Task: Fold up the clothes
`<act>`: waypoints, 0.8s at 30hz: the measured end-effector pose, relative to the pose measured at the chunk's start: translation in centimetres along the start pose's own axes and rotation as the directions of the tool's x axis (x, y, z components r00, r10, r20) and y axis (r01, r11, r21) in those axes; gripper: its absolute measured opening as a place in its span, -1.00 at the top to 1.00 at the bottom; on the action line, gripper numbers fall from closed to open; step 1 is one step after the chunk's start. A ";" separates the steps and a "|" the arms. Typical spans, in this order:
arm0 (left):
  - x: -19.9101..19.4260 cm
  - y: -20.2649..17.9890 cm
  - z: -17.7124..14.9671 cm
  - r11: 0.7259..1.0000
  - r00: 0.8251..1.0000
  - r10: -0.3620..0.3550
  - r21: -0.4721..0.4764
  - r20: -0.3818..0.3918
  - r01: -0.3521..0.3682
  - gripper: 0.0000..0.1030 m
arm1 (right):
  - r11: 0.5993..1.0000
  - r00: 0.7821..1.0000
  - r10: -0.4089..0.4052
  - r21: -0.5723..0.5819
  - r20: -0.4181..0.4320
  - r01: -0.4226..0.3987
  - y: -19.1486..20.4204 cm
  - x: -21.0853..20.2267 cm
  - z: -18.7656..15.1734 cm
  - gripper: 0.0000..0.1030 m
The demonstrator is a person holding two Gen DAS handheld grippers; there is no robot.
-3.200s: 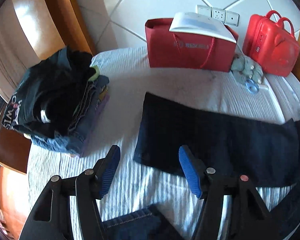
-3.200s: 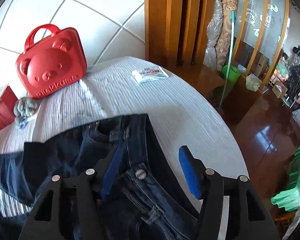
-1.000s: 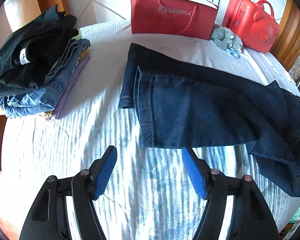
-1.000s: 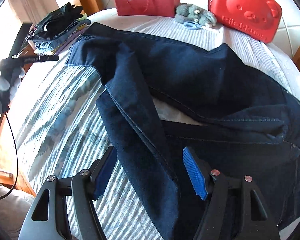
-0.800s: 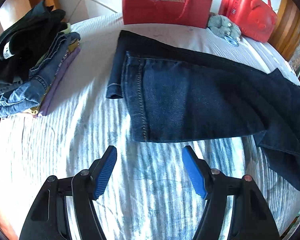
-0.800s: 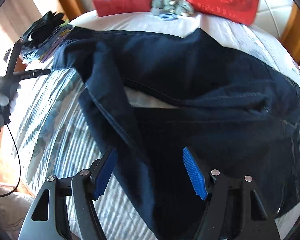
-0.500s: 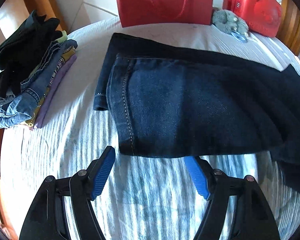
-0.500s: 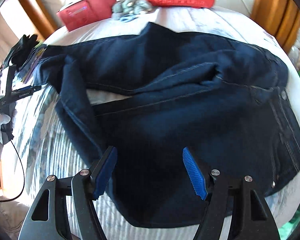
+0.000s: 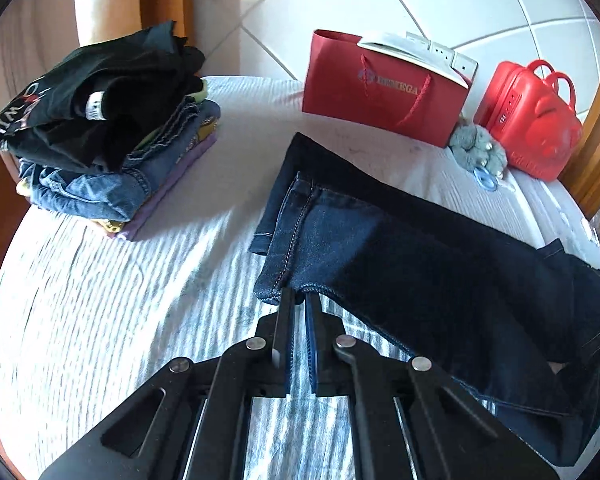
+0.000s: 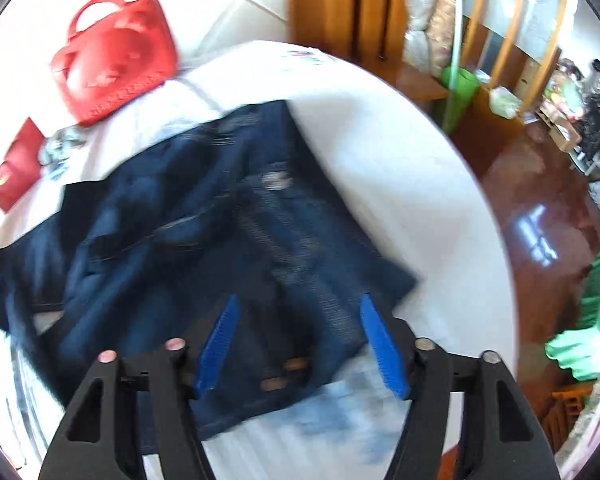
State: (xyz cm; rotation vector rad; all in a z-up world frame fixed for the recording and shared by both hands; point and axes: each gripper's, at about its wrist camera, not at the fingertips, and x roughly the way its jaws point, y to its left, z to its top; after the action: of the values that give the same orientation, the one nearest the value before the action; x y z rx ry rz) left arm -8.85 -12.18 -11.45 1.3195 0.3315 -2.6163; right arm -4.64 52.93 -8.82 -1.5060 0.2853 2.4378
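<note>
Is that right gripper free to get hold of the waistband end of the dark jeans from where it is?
Probably yes. The right gripper is open and empty, hanging just above the waist end of the dark jeans, with nothing lying on top of the denim there. The picture is blurred, so I can't judge the gap.

Right gripper (image 10: 298, 316) hovers with blue fingers (image 10: 380, 346) spread above blurred dark jeans (image 10: 204, 240) lying on the white-covered tabletop (image 10: 400, 184), red bear case (image 10: 114, 58) behind
</note>
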 end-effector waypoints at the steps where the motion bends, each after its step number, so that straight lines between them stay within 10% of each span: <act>1: -0.6 0.5 -0.2 1.000 1.000 0.000 -0.021 -0.005 0.000 0.93 | 1.000 1.000 -0.020 0.012 -0.011 0.020 -1.0 0.6 0.3 -0.33; 9: -4.5 7.1 -5.3 0.963 0.974 0.205 -0.161 -0.093 -0.217 0.92 | 0.991 0.996 0.034 0.130 -0.087 -0.022 -6.1 5.5 0.8 -0.37; 14: -5.1 11.5 -9.2 0.943 0.965 0.143 -0.267 -0.219 -0.200 0.79 | 0.995 0.991 0.037 0.101 -0.129 -0.024 -5.4 7.4 0.6 -0.52; 18: -6.4 12.4 -10.2 0.943 0.977 0.108 -0.294 -0.184 -0.159 -0.01 | 0.996 0.989 0.023 0.088 -0.143 -0.010 -5.0 7.7 0.6 -0.62; 24: -3.0 12.8 -8.8 0.934 0.983 0.066 -0.335 -0.169 -0.121 -0.03 | 0.997 0.987 -0.006 0.075 -0.161 0.019 -4.5 8.1 0.1 -0.63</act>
State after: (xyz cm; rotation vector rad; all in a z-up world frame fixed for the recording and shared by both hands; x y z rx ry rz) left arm 3.11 -21.71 -15.51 1.3765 0.6972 -2.2491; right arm -6.71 58.15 -16.17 -1.6686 0.3943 2.2719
